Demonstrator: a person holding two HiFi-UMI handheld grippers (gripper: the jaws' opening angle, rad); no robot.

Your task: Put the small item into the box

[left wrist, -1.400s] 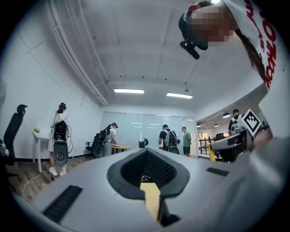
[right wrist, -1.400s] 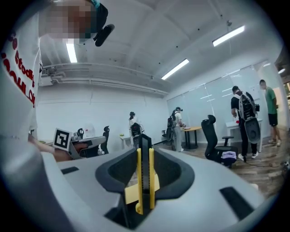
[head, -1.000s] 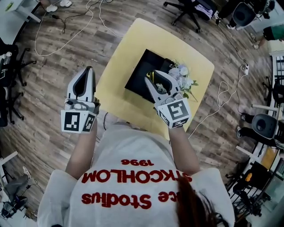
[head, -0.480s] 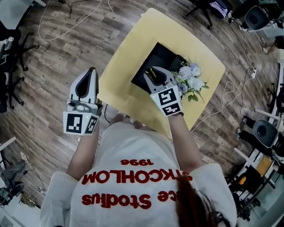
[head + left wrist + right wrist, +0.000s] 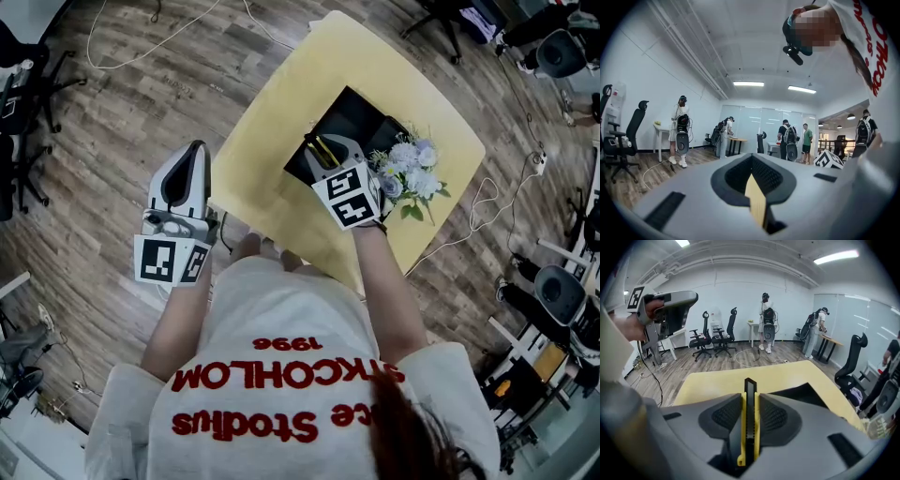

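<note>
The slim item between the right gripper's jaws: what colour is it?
Yellow with a black centre strip; the slim item shows best in the right gripper view.

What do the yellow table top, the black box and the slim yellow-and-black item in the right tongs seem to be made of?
Yellow table top: probably laminate or painted board, even matt colour, no grain.
Black box: perhaps card, flat dull walls.
Slim yellow-and-black item: likely hard plastic, with a ridged black centre.
</note>
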